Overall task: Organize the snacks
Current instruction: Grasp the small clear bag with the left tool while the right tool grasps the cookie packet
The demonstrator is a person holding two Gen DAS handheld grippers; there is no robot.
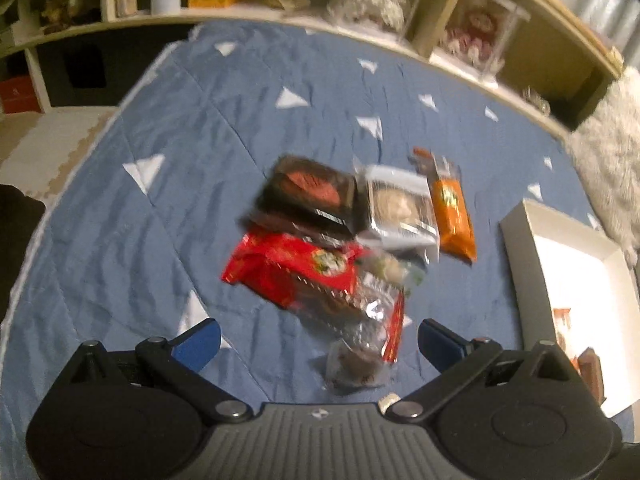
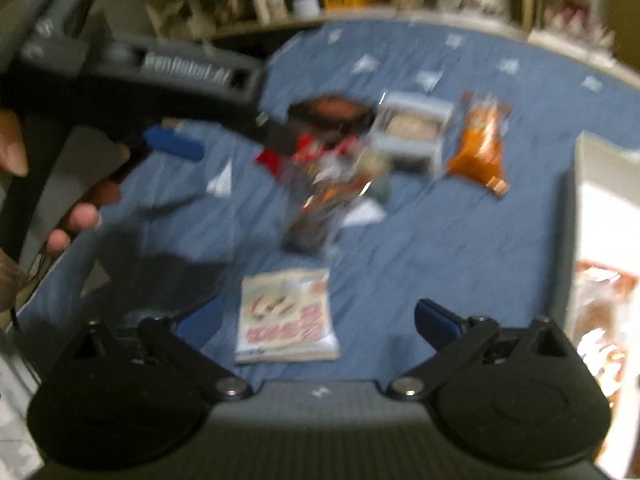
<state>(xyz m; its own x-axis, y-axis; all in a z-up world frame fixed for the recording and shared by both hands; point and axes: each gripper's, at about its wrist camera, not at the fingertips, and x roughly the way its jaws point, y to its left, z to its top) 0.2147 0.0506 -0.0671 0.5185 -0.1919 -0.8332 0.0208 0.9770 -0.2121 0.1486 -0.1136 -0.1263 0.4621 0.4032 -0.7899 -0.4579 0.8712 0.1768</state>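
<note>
Snacks lie in a loose pile on a blue quilt (image 1: pixel 120 220). In the left wrist view I see a black box (image 1: pixel 312 196), a white-framed packet (image 1: pixel 400 208), an orange packet (image 1: pixel 452 216), a red packet (image 1: pixel 292 272) and a small clear-wrapped brown snack (image 1: pixel 354 364). My left gripper (image 1: pixel 316 340) hovers open just above that small snack, holding nothing. In the blurred right wrist view my right gripper (image 2: pixel 320 320) is open above a pale flat packet (image 2: pixel 286 316). The left gripper (image 2: pixel 176 144), held by a hand, shows at the upper left there.
A white open box (image 1: pixel 520 240) with a few snacks inside sits on the quilt at the right; its edge (image 2: pixel 580 200) shows in the right wrist view. Cluttered wooden shelves (image 1: pixel 440 40) run along the far side. A fluffy white rug (image 1: pixel 608 152) lies at the right.
</note>
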